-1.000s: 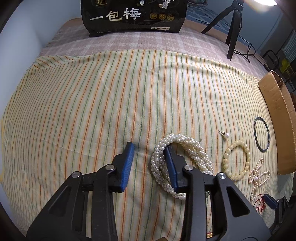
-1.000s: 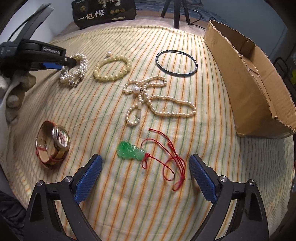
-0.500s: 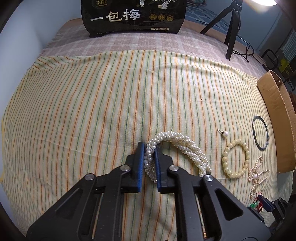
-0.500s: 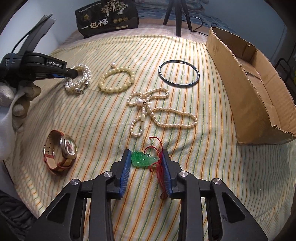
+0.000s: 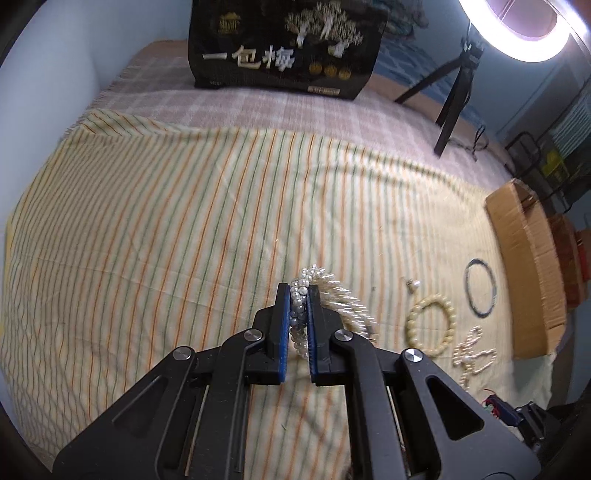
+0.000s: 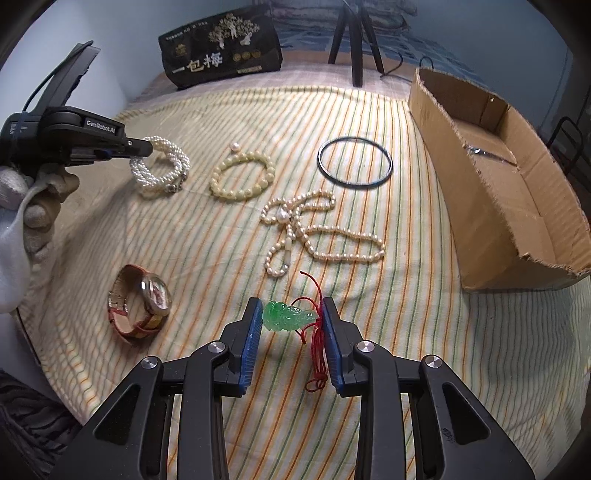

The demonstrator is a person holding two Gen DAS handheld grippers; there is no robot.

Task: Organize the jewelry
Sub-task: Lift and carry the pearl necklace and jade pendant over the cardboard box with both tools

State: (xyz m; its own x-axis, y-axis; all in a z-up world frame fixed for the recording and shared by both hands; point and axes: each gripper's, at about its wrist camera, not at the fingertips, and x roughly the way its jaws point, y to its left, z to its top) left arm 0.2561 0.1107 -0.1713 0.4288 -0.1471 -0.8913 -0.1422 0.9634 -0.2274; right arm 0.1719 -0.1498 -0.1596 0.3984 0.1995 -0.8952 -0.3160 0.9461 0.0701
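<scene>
My right gripper (image 6: 291, 325) pinches the green jade pendant (image 6: 286, 316) above the striped cloth (image 6: 424, 332), while farther off my left gripper (image 5: 299, 314) clamps the multi-strand pearl bracelet (image 5: 332, 299), beyond them the cardboard box (image 6: 517, 206).

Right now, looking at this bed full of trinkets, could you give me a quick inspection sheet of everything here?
Surface: striped cloth over a checked blanket.
Job's things: multi-strand pearl bracelet, jade pendant on red cord, cream bead bracelet, pearl necklace, black bangle, loose pearl, watch, cardboard box.
Clutter: black packet.
Tongs: left tongs shut on the pearl bracelet; right tongs shut on the pendant.
Cables: one by the tripod.
Surroundings: ring light.
</scene>
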